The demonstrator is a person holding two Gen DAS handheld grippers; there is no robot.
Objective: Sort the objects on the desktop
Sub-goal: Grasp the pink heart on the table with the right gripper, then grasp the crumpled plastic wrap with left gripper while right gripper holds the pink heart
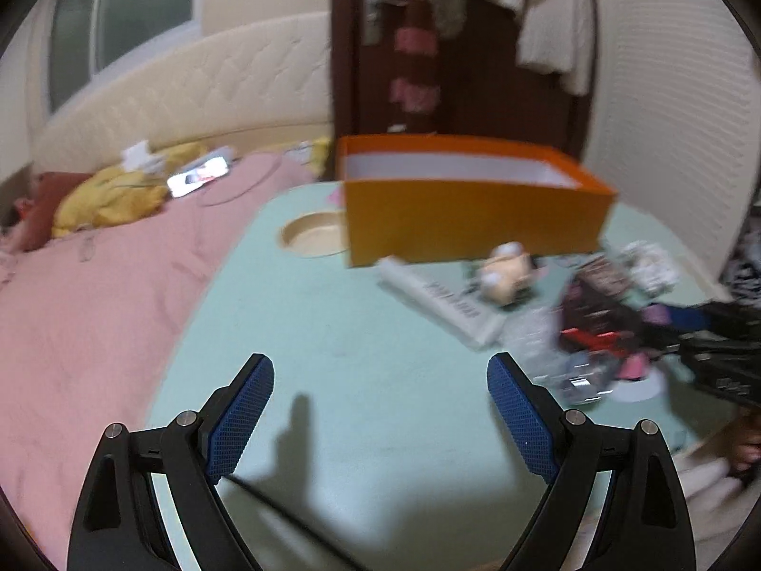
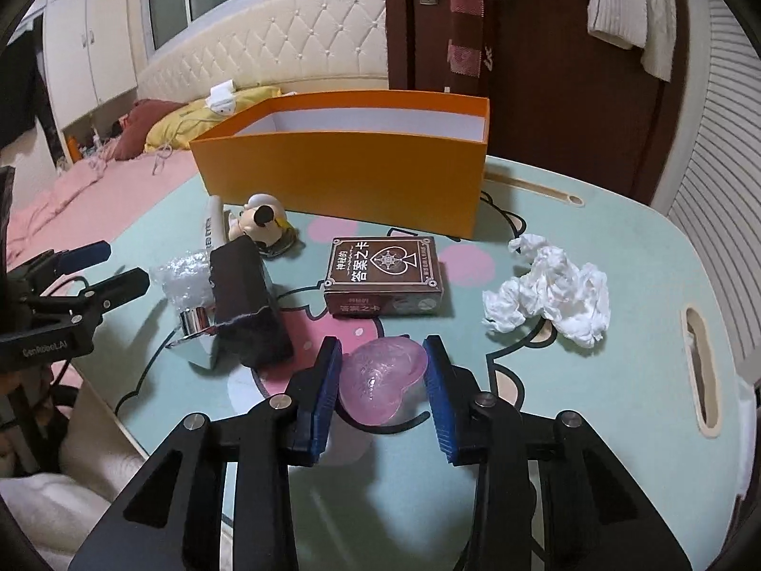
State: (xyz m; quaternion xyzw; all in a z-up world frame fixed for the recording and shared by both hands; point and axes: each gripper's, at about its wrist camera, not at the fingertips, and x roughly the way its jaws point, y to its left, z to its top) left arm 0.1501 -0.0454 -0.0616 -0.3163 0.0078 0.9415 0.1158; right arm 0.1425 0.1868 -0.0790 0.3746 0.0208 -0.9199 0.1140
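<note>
An open orange box (image 2: 342, 176) stands at the back of the mint table (image 2: 594, 380); it also shows in the left wrist view (image 1: 475, 219). My right gripper (image 2: 383, 371) is closed around a pink heart-shaped piece (image 2: 380, 378), its pads against both sides. In front of the box lie a brown card box (image 2: 385, 276), crumpled white tissue (image 2: 551, 297), a small dog figurine (image 2: 259, 226), a white tube (image 2: 211, 226), a dark pouch (image 2: 247, 300) and clear plastic wrap (image 2: 185, 280). My left gripper (image 1: 380, 380) is open and empty above bare table, left of the pile.
A bed with a pink cover (image 1: 95, 295) lies left of the table. A round cup recess (image 1: 314, 235) sits in the table left of the box. A dark door (image 2: 547, 47) with hanging clothes stands behind. The table has a slot (image 2: 704, 371) at right.
</note>
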